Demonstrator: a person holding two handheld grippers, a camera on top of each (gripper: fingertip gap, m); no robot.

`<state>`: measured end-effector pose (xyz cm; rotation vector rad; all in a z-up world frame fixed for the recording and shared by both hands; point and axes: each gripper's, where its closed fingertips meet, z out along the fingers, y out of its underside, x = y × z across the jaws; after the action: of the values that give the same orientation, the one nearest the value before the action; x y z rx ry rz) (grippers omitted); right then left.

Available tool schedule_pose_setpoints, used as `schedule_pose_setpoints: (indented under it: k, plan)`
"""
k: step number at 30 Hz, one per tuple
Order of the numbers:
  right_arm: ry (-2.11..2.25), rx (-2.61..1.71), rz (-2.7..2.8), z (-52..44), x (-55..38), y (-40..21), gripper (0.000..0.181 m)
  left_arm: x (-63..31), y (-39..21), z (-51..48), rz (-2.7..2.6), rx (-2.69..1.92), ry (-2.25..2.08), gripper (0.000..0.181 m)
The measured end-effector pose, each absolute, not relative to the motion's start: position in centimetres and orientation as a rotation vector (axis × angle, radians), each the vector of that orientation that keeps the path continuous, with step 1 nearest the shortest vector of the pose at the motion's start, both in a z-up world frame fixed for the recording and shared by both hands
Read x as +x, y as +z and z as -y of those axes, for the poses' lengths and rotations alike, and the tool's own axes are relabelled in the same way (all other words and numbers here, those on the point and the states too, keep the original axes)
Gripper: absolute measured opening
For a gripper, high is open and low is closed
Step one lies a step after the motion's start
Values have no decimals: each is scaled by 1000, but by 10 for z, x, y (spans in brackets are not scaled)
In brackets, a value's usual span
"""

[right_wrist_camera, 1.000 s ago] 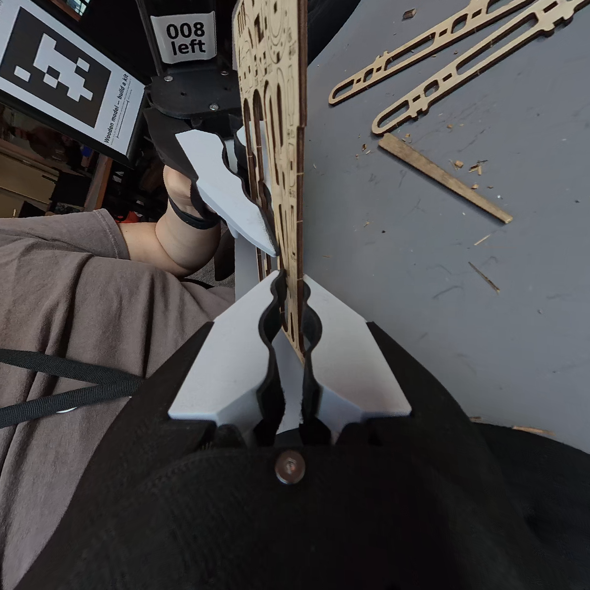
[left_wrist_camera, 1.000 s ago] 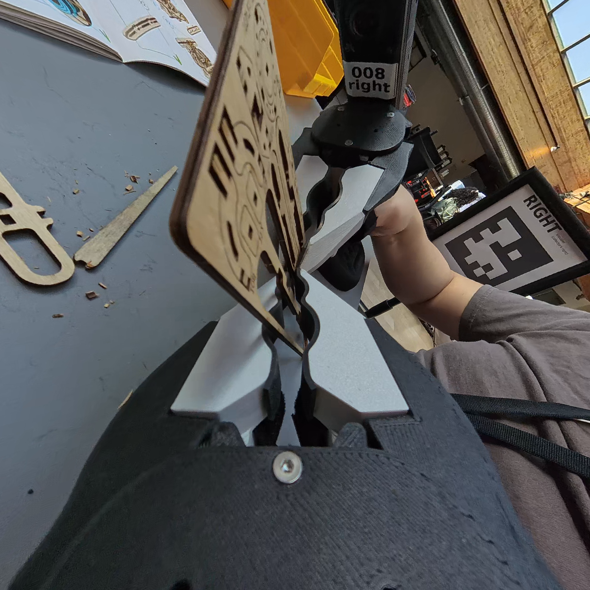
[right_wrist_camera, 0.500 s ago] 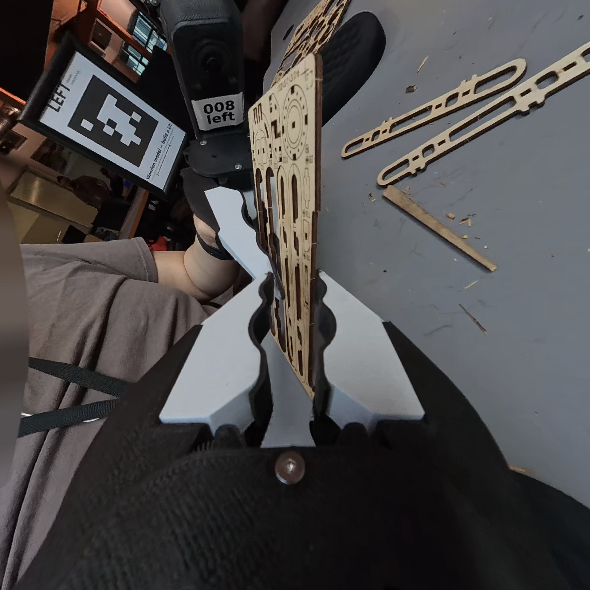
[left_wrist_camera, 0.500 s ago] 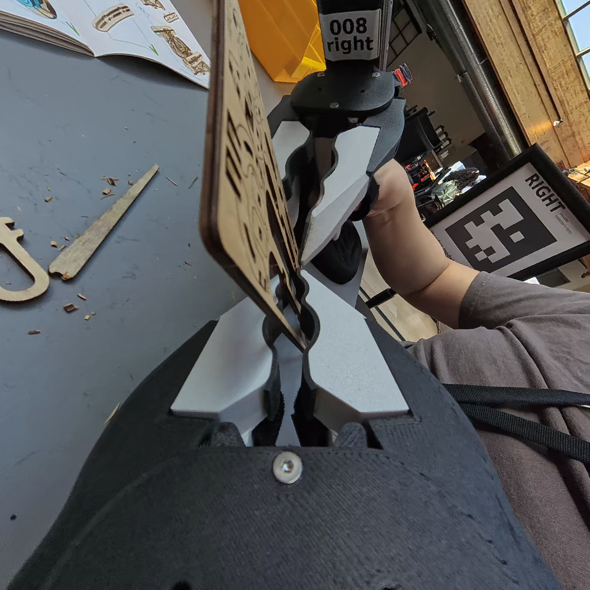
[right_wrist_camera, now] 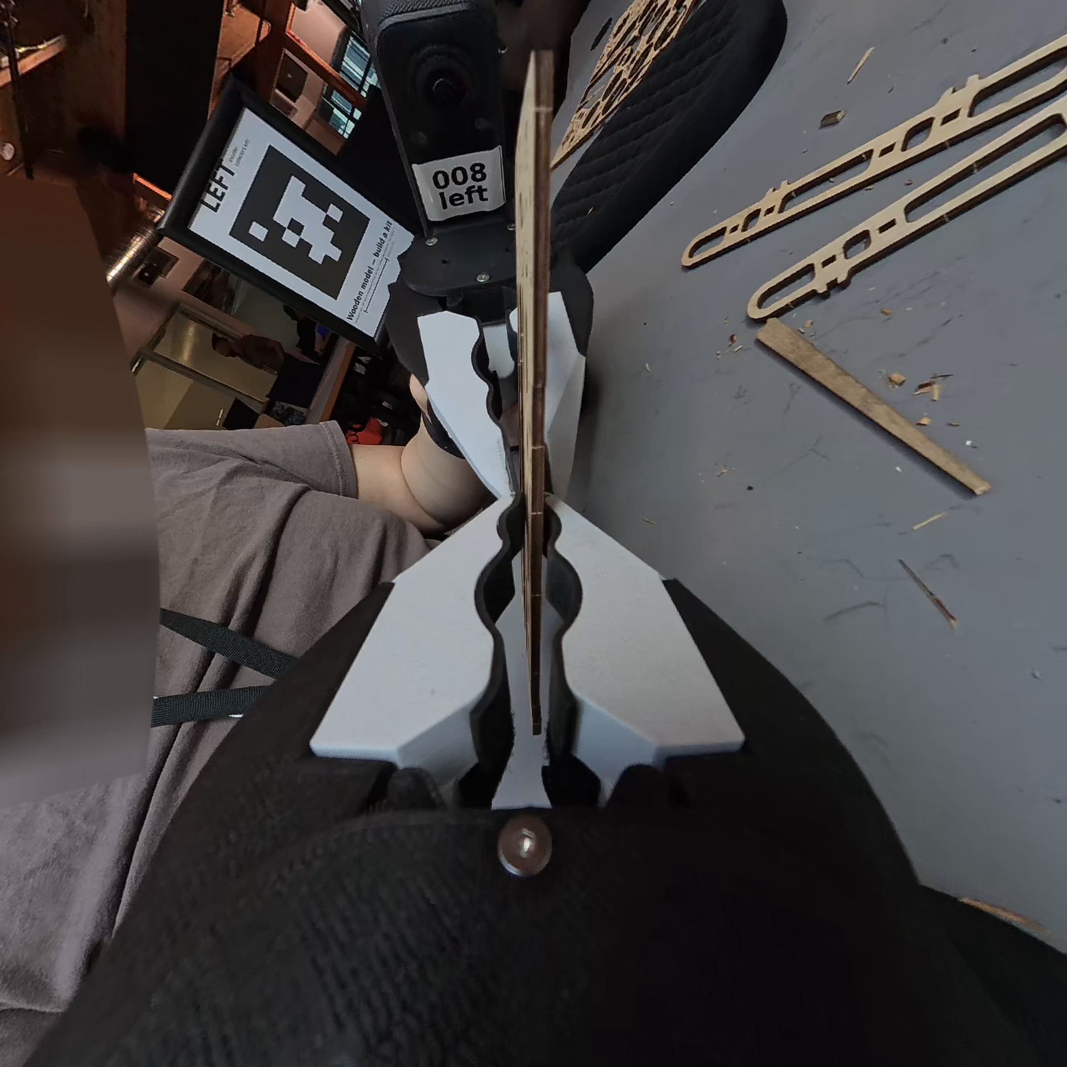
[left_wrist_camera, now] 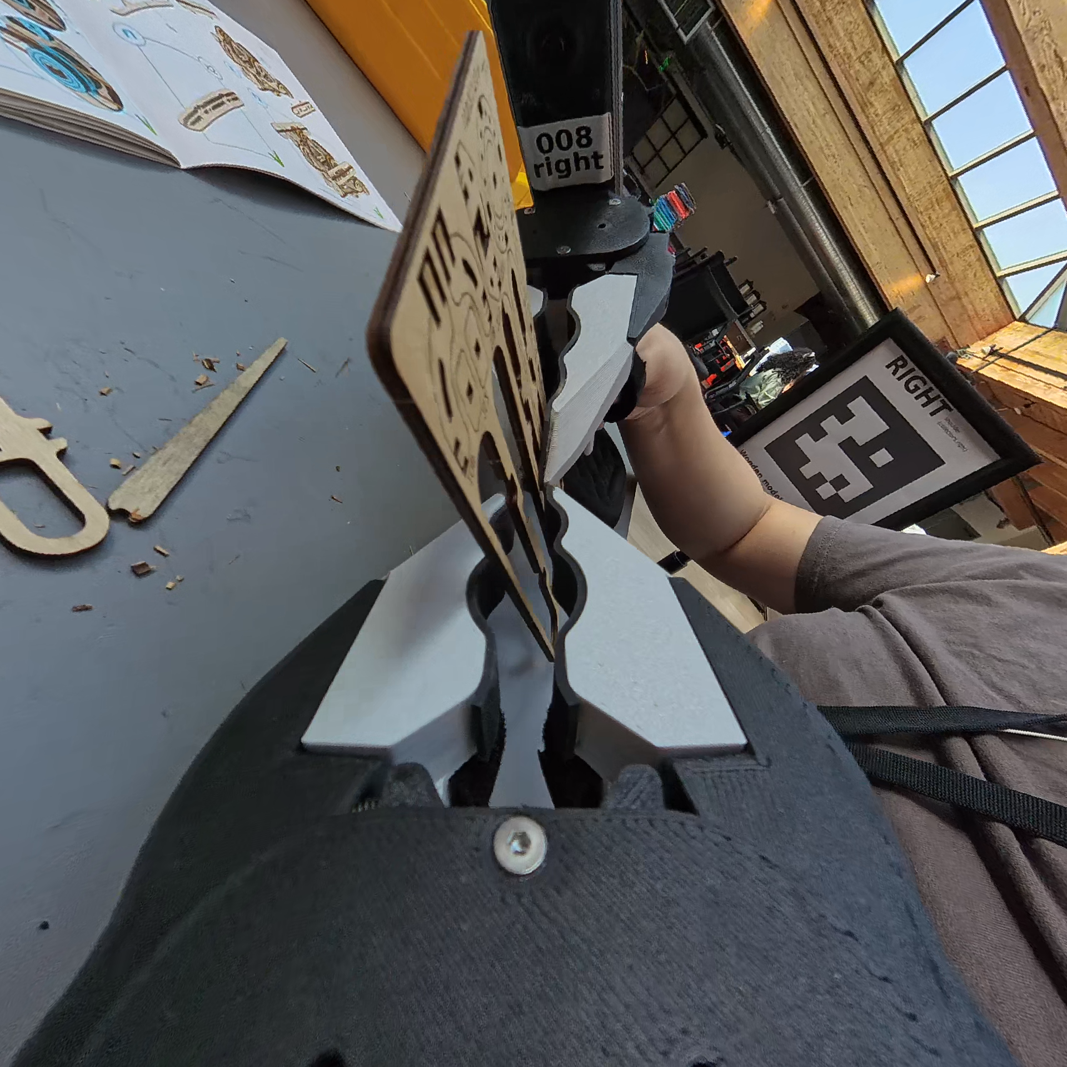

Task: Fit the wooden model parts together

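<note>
We see a thin wooden sheet (left_wrist_camera: 462, 346) of laser-cut model parts held up in the air above the grey table (left_wrist_camera: 173, 635), between the two grippers. In the left wrist view, the left gripper (left_wrist_camera: 534, 519) pinches the lower edge of the sheet between its white fingers (left_wrist_camera: 635, 635); the tips press on the wood from both sides. The right gripper (left_wrist_camera: 545, 439) comes from the opposite side. One of its fingers lies against the far face of the sheet, but the other finger is hidden behind the wood, so from here we cannot tell its grip.

In the right wrist view the sheet (right_wrist_camera: 534, 404) is seen exactly on its edge, as a thin upright line. It passes between the fingers of the right gripper (right_wrist_camera: 531, 514), and the tips close on it with almost no gap. Farther off, the left gripper (right_wrist_camera: 528, 462) also holds the same sheet. The cut pattern on the sheet is not readable from this angle.

On the table lie two long slotted wooden strips (right_wrist_camera: 895, 173), a plain narrow wooden stick (right_wrist_camera: 866, 404) and small wood chips (right_wrist_camera: 918, 387). Another cut sheet (right_wrist_camera: 623, 69) rests on a black pad (right_wrist_camera: 664, 144) and is partly cut off by the picture edge. In the left view an open instruction booklet (left_wrist_camera: 173, 98) and a yellow bin (left_wrist_camera: 404, 58) are cut off at the top. A blurred patch covers the left side of the right view.
</note>
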<state>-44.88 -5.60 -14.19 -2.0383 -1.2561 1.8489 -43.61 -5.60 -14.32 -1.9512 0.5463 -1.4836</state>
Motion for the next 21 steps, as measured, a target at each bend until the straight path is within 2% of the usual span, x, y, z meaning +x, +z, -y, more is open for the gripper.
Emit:
schedule_pose_setpoints:
  k: [8,21]
  plan:
    - [1826,-2035,1299,60,-448,-145,0,-440,-136,52,-519,-1898,-1501,0]
    - [1862,-2028,1241,54,-447,-141,3,-440,-137,52,-513,-1903,-1500,0]
